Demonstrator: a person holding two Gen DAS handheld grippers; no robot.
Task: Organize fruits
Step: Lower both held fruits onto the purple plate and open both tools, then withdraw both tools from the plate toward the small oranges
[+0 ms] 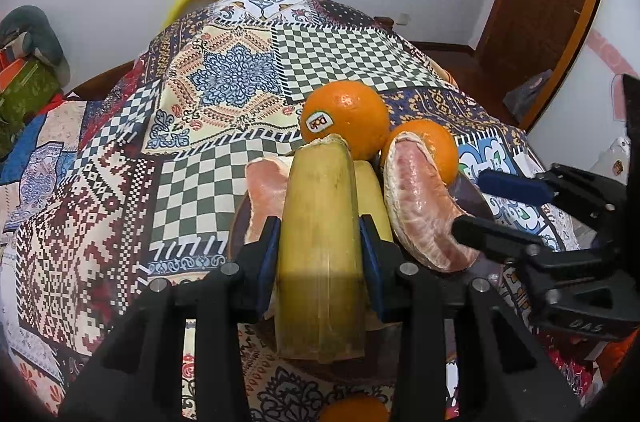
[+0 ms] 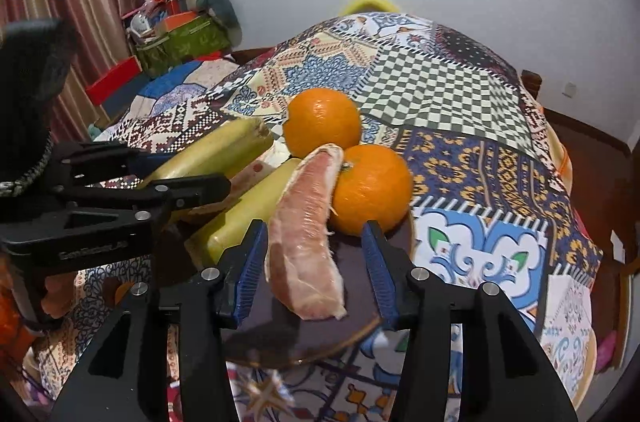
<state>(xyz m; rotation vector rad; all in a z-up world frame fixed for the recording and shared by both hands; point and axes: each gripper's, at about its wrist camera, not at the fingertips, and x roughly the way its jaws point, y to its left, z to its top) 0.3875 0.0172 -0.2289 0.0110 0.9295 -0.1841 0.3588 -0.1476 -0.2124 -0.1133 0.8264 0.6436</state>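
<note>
Jaws of left gripper (image 1: pixel 320 242) clamp banana (image 1: pixel 320 242); right gripper (image 2: pixel 316 250) loose.

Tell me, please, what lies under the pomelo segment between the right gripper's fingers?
The pomelo segment rests on a dark plate, its tip leaning on an orange. The plate beneath it is covered.

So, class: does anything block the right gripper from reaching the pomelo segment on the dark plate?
Nothing visible does. The right gripper is open, and the pomelo segment already lies between its fingers on the plate. The nearest orange sits beyond the fingertips, at the segment's far end.
</note>
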